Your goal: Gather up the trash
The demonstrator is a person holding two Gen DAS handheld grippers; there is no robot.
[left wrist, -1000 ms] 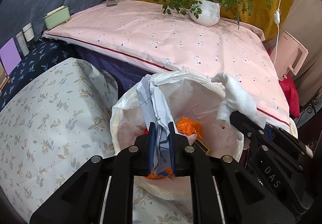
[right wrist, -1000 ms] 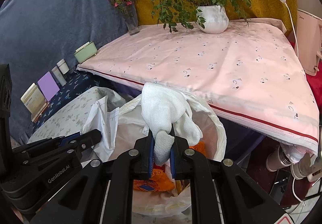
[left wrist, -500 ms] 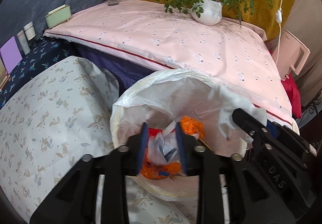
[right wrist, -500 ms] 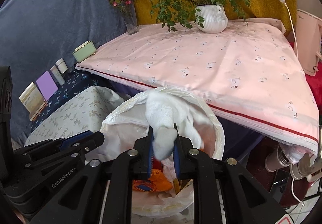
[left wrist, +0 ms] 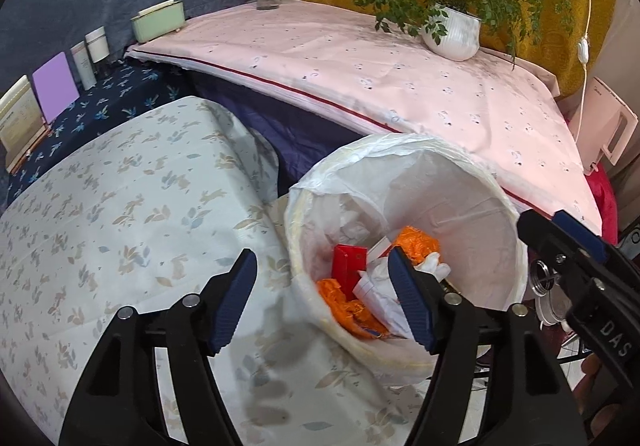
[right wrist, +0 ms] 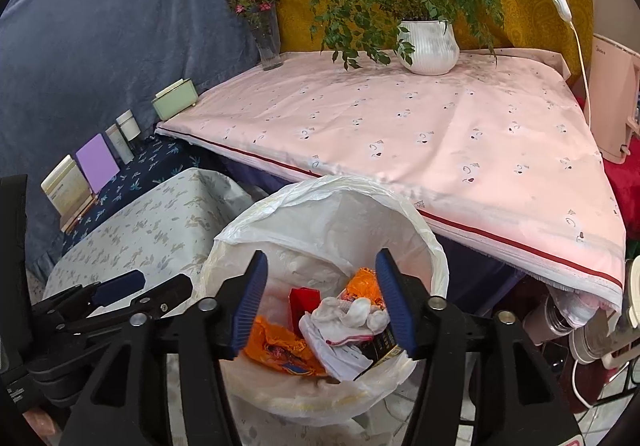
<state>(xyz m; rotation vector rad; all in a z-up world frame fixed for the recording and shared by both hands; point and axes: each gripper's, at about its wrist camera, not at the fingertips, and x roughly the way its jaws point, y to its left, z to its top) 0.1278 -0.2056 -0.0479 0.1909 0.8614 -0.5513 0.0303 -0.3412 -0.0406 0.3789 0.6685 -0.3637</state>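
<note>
white cloth (right wrist: 352, 316) apparently loose in lined bin (right wrist: 438, 266), atop orange wrappers (right wrist: 280, 346)

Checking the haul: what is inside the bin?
The bin holds white cloth, orange wrappers, a red box and paper; anything beneath is covered.

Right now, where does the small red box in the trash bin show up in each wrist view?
Left wrist: red box sits low centre, inside the lined bin, just left of the right fingertip.
Right wrist: red box lies low centre, between the open fingers.
Shared landmark: white plant pot on the pink cloth.
</note>
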